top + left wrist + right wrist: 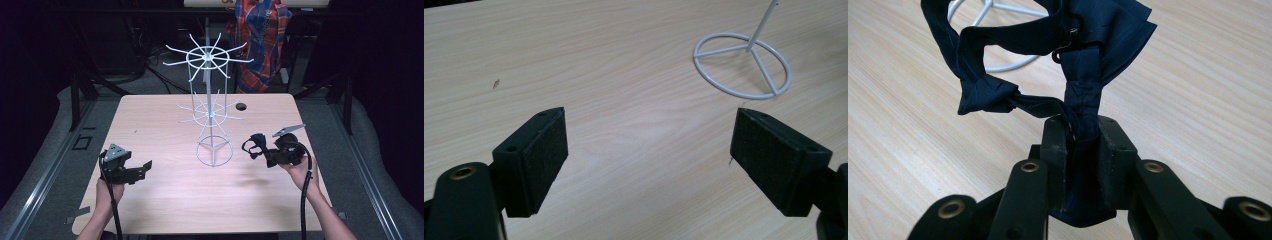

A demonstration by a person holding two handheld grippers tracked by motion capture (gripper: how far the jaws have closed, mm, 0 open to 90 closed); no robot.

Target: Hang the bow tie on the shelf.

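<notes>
A white wire rack [210, 107] with two tiers of radiating hooks stands on a ring base [744, 65] at the middle of the wooden table [150, 120]. To its right my right gripper [260, 147] is shut on a dark navy bow tie [1068, 65]; the knot is pinched between the pads and the strap loops out ahead, with the rack's base [1008, 62] behind it. At the table's left my left gripper [145, 167] points toward the rack, held just above the wood. In the left gripper view its pads [536, 157] stand wide apart with nothing between them.
A round cable hole [241, 106] lies in the table behind the rack. A red and blue plaid cloth [262, 40] hangs beyond the far edge. Dark floor and metal rails [45, 175] flank the table on both sides.
</notes>
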